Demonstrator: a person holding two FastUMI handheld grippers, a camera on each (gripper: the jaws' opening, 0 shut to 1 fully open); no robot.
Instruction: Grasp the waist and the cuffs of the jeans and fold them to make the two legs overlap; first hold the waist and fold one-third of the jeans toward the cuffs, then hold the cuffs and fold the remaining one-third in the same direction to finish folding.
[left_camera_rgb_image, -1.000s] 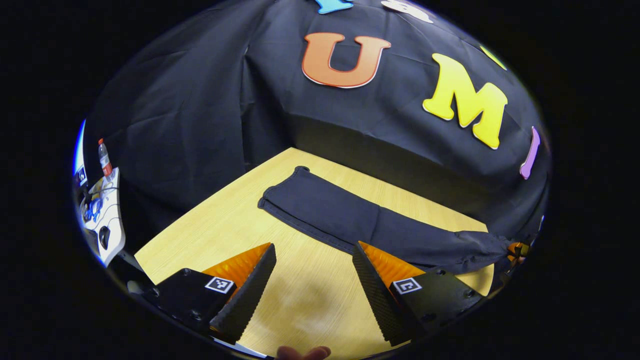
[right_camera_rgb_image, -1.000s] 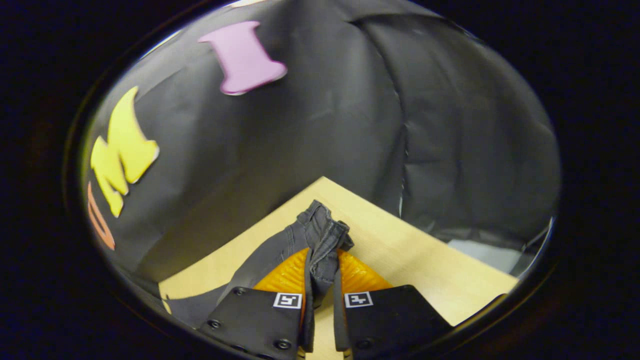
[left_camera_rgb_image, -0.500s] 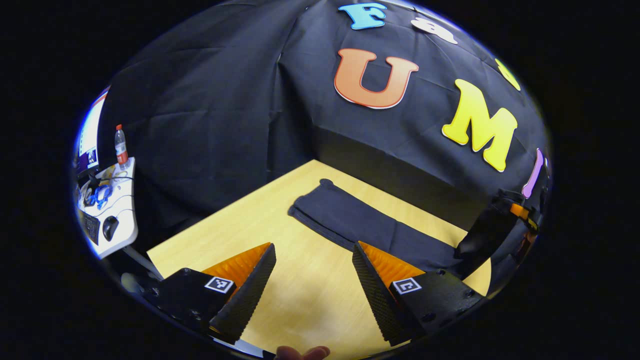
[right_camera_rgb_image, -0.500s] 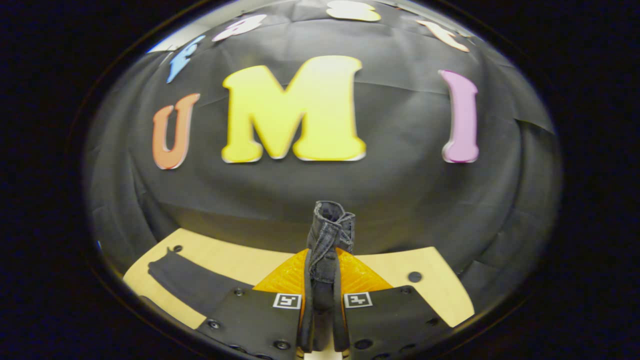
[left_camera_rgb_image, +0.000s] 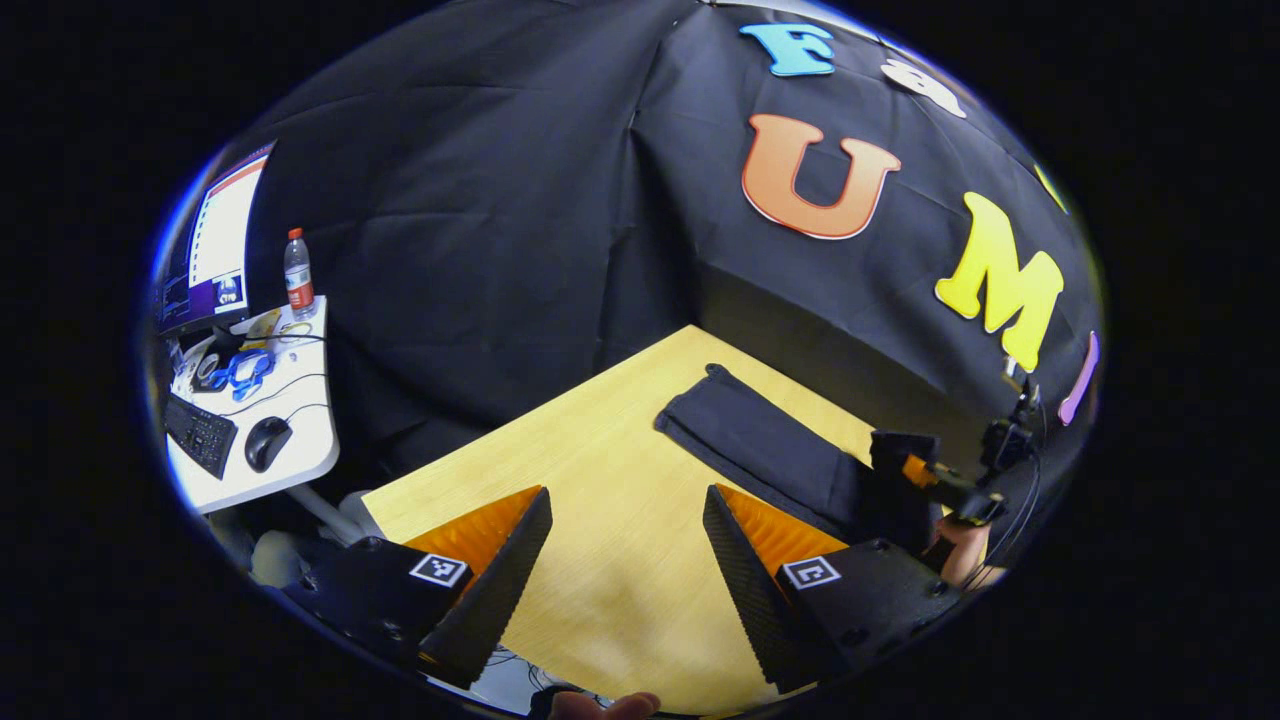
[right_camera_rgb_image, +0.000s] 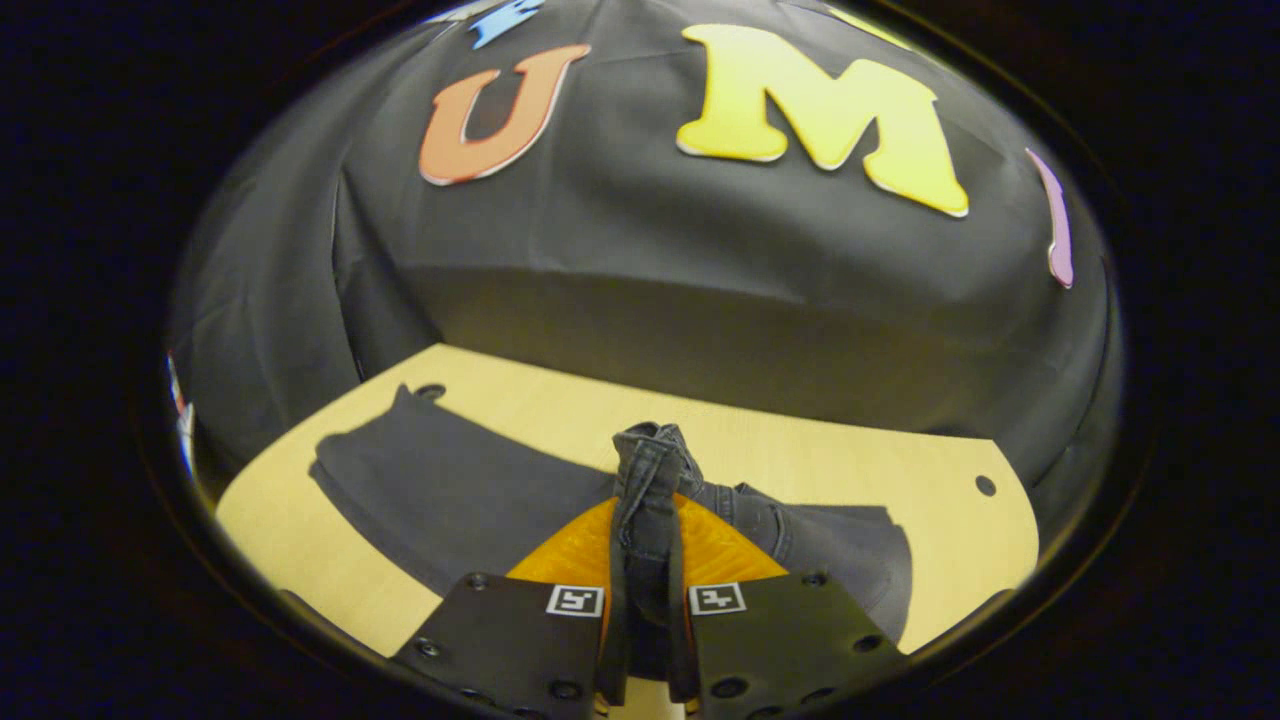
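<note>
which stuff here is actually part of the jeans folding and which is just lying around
Part of the job:
- jeans on the table
- right gripper, shut on the bunched waist end
- left gripper, open above the table

Lying about, on the side desk:
- bottle
- mouse
- keyboard
- monitor

From my remote seat, my left gripper (left_camera_rgb_image: 625, 570) hangs over the wooden table (left_camera_rgb_image: 590, 470) at the bottom of the frame, fingers spread wide with nothing between them. At centre right, the dark jeans (left_camera_rgb_image: 760, 445) lie in a flat strip across the tabletop. The right gripper (left_camera_rgb_image: 925, 480) sits at their near end by the right edge, a hand (left_camera_rgb_image: 962, 552) below it. At far left, a white side desk (left_camera_rgb_image: 285, 430) carries a bottle (left_camera_rgb_image: 297, 275), a mouse (left_camera_rgb_image: 265, 443), a keyboard (left_camera_rgb_image: 200, 435) and a lit monitor (left_camera_rgb_image: 215, 245).
</note>
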